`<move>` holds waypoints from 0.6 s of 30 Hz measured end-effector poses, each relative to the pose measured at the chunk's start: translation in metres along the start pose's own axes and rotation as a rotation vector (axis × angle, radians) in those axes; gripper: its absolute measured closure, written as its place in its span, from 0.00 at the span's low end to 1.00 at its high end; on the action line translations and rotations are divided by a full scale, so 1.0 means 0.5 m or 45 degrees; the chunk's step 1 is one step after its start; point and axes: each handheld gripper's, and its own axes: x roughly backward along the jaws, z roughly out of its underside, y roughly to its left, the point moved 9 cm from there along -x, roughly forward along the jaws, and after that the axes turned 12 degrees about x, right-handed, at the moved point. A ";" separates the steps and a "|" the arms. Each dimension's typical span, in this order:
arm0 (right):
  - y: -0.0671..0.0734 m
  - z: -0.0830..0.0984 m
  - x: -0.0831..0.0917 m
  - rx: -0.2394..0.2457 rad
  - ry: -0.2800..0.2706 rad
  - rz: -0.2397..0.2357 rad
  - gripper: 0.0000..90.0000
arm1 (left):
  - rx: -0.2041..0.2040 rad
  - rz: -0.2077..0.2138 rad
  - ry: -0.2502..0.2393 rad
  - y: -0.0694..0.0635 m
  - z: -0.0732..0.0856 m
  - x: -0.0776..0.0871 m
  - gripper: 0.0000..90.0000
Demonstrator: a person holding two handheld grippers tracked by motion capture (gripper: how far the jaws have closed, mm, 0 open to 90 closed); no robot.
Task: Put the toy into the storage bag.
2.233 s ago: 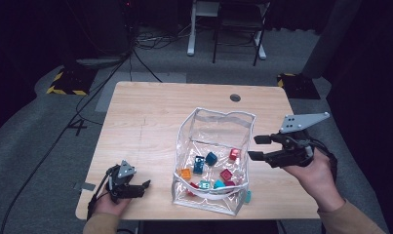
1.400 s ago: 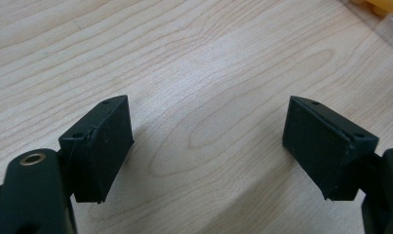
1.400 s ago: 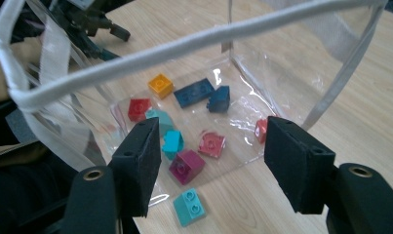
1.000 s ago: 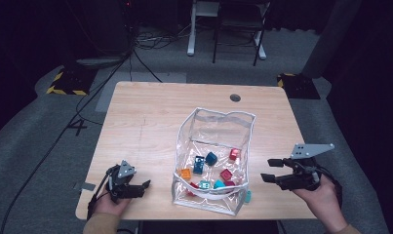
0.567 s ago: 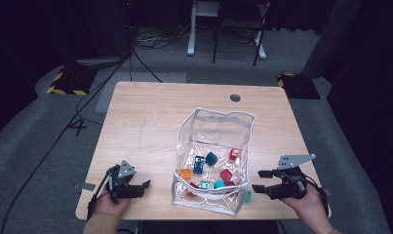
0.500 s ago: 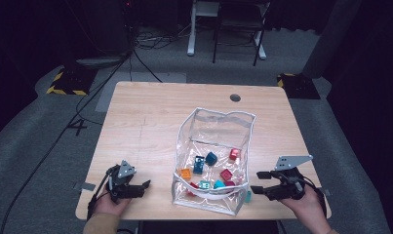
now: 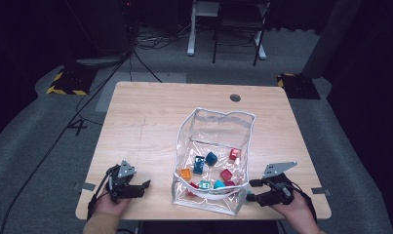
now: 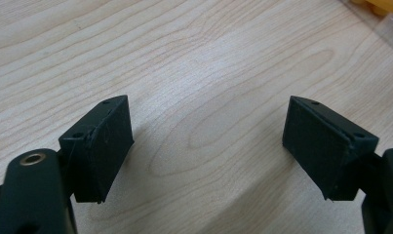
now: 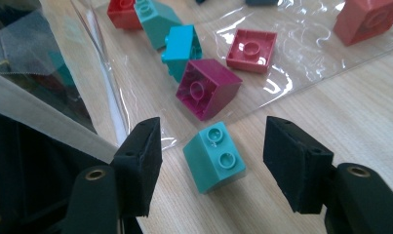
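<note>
Right gripper [image 9: 211, 161] jaws wide, just been closing, teal brick [image 9: 214, 157] between, untouched, outside clear bag [image 7: 213, 161] near-right corner. Left gripper [image 8: 208, 146] wide open, empty, on table [image 7: 150, 122] near-left.

A small teal two-stud building brick [image 9: 214, 157] lies loose on the wooden desk [image 9: 340, 112], tipped so its studs face up and away. It sits just outside the clear plastic bag [image 9: 301, 53], close to the bag's edge.
</note>
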 end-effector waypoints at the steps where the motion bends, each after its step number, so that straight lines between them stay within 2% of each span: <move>1: 0.001 0.002 -0.004 0.006 0.003 0.002 0.44 | -0.001 0.000 0.000 0.000 0.000 0.000 0.21; 13: 0.005 0.035 -0.044 0.054 0.090 0.017 0.45 | 0.000 0.000 0.000 0.000 0.000 0.000 0.21; 18: 0.000 0.046 -0.054 0.096 0.141 0.077 0.49 | 0.000 0.000 0.000 0.000 0.000 0.000 0.21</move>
